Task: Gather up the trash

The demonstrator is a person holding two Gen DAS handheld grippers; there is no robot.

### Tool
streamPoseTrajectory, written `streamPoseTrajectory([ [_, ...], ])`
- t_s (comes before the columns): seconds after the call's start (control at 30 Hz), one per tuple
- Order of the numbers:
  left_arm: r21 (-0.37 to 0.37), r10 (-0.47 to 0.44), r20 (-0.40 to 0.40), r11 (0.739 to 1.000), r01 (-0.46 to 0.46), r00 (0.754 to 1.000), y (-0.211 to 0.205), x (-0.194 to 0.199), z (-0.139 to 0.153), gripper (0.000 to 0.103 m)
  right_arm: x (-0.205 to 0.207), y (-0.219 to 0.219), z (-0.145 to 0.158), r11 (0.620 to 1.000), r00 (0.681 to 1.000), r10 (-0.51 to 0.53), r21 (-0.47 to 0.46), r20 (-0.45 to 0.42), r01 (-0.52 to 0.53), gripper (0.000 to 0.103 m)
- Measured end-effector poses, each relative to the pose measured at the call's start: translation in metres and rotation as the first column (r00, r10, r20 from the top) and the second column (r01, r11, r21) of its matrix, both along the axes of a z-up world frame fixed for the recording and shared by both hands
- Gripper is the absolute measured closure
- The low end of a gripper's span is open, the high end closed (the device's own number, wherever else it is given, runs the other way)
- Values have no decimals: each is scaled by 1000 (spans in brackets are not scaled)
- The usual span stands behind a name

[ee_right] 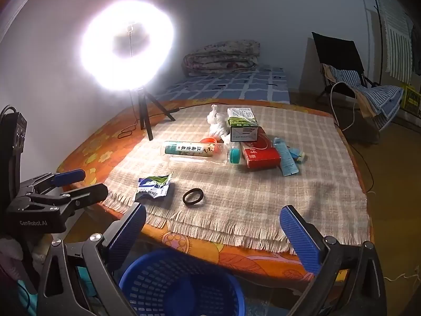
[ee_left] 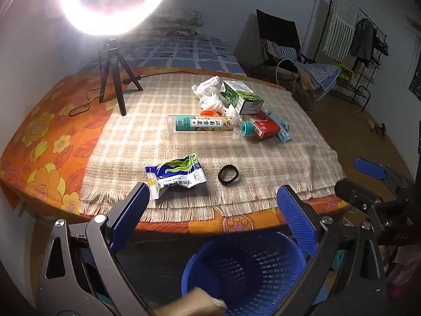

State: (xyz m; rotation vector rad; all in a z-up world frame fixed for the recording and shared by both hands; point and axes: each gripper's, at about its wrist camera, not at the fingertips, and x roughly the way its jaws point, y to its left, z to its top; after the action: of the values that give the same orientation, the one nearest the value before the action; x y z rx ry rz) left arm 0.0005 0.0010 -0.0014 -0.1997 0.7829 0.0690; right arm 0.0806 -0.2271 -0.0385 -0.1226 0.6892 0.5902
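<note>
Both grippers hover before the table's near edge, above a blue mesh basket (ee_left: 263, 263) (ee_right: 158, 276) on the floor. My left gripper (ee_left: 214, 210) is open and holds nothing; a crumpled blue-green wrapper (ee_left: 176, 176) (ee_right: 154, 187) and a black ring (ee_left: 228, 175) (ee_right: 193, 197) lie just beyond it. My right gripper (ee_right: 214, 234) is open and holds nothing too. Farther back lie a clear bottle (ee_left: 201, 123) (ee_right: 192, 150), a green carton (ee_left: 240, 96) (ee_right: 242, 125), a red box (ee_left: 264, 126) (ee_right: 260, 152) and white crumpled tissue (ee_left: 208, 92) (ee_right: 217, 123). A blurred brownish thing (ee_left: 200, 300) shows at the basket's near rim.
A plaid mat (ee_left: 147, 137) covers an orange floral tablecloth (ee_left: 52, 142). A ring light on a black tripod (ee_left: 115, 84) (ee_right: 144, 115) stands at the table's back left, its cable trailing. A bed lies behind, and a chair (ee_right: 350, 79) with clothes stands at the right.
</note>
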Motion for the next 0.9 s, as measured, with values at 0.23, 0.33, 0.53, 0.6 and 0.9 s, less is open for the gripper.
streamPoseTrajectory([
  [0.23, 2, -7, 7, 1000, 7, 1000, 2, -2, 0, 3, 0, -2, 0, 1000, 1000, -8, 11, -3, 8, 0],
  [0.33, -1, 1, 8, 1000, -1, 1000, 1, -4, 4, 3, -4, 2, 0, 1000, 1000, 2, -2, 6, -2, 0],
  [0.53, 9, -1, 21, 1000, 0, 1000, -2, -7, 2, 3, -5, -3, 4, 1000, 1000, 4, 4, 10, -4, 0],
  [0.6, 11, -1, 26, 1000, 0, 1000, -3, -9, 1, 3, -4, -2, 4, 1000, 1000, 6, 4, 12, -6, 0],
  [0.9, 6, 2, 27, 1000, -2, 1000, -4, -11, 3, 3, -4, -3, 4, 1000, 1000, 5, 8, 3, -5, 0],
])
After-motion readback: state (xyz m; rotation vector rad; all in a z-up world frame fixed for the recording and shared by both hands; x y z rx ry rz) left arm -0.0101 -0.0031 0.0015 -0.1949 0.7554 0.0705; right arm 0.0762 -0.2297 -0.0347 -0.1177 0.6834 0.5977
